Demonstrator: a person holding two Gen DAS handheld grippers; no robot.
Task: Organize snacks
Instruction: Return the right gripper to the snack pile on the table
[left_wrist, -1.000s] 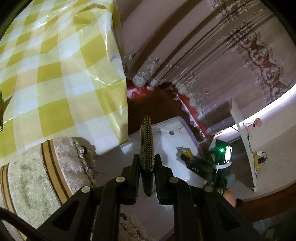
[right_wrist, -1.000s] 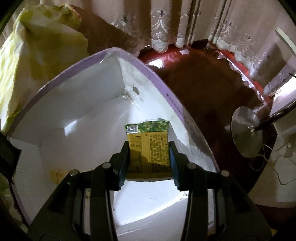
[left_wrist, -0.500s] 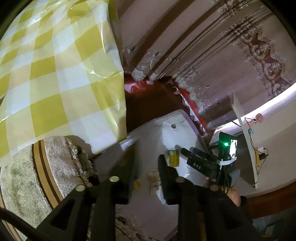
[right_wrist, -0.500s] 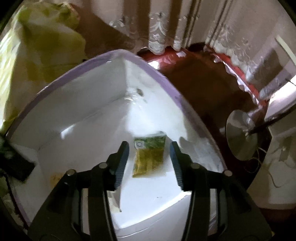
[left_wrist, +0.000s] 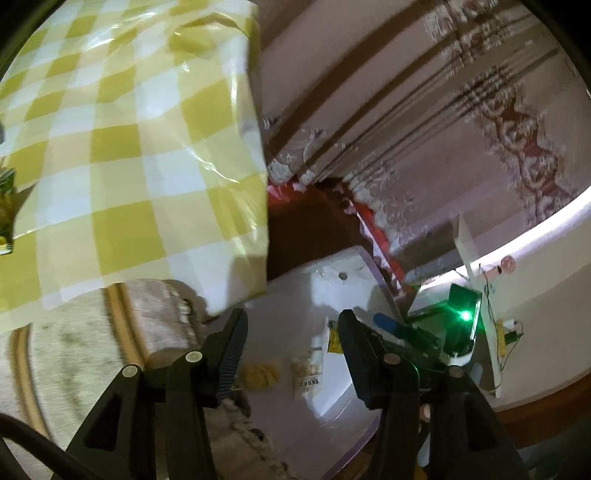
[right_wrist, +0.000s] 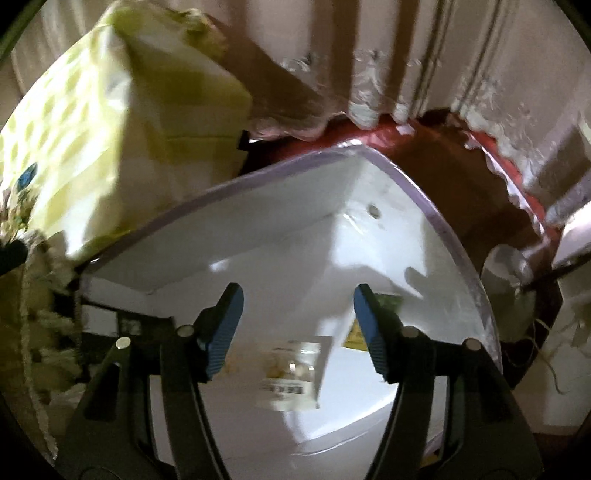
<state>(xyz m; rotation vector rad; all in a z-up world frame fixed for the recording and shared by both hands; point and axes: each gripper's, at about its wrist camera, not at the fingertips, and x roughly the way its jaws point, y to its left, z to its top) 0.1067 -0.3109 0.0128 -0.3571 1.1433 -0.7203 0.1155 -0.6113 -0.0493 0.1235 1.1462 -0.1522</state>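
1. A white box (right_wrist: 295, 236) with a pale purple rim stands open on the floor beside the checked tablecloth; it holds the snacks.
2. A clear packet (right_wrist: 291, 373) with pale round pieces and a barcode label lies flat on the box bottom, near the middle; it also shows in the left view (left_wrist: 306, 373).
3. A yellow and green packet (right_wrist: 354, 334) lies just beside it, toward the box's right wall, partly hidden.
4. A yellowish lump (left_wrist: 260, 374), blurred, lies left of the clear packet.
5. Another green and yellow packet (left_wrist: 5, 210) lies on the tabletop edge, cut off by the frame.
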